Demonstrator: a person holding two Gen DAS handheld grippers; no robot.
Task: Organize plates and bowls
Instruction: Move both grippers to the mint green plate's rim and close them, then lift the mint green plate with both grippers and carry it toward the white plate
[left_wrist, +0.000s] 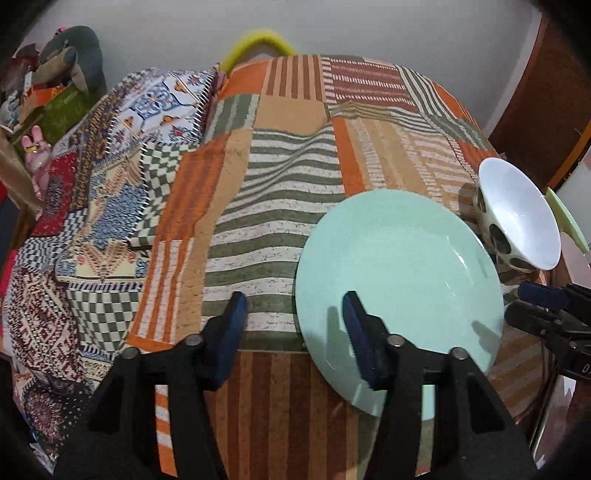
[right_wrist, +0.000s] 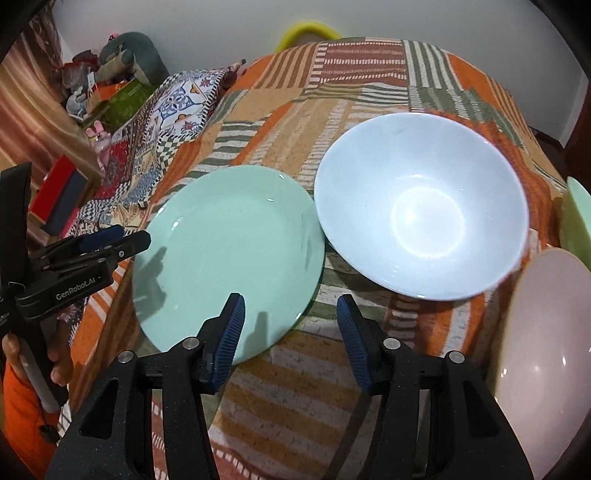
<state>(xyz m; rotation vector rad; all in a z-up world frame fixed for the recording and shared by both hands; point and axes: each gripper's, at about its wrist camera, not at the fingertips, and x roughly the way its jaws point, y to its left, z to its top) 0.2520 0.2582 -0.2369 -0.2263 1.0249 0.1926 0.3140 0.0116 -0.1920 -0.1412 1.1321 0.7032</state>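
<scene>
A mint-green plate (left_wrist: 402, 280) lies flat on the patchwork cloth; it also shows in the right wrist view (right_wrist: 229, 254). A white bowl (right_wrist: 421, 203) with a dark spotted outside stands just right of the plate; it also shows in the left wrist view (left_wrist: 517, 210). My left gripper (left_wrist: 295, 314) is open and empty above the plate's left rim. My right gripper (right_wrist: 291, 317) is open and empty above the plate's near right edge. A pale pink bowl (right_wrist: 543, 350) and a light green dish (right_wrist: 576, 218) sit at the far right.
The striped patchwork cloth (left_wrist: 288, 177) covers the table. A patterned quilt (left_wrist: 110, 192) lies to the left. Clutter with plush toys (right_wrist: 122, 59) stands at the back left. A yellow hoop (left_wrist: 258, 44) leans behind the table.
</scene>
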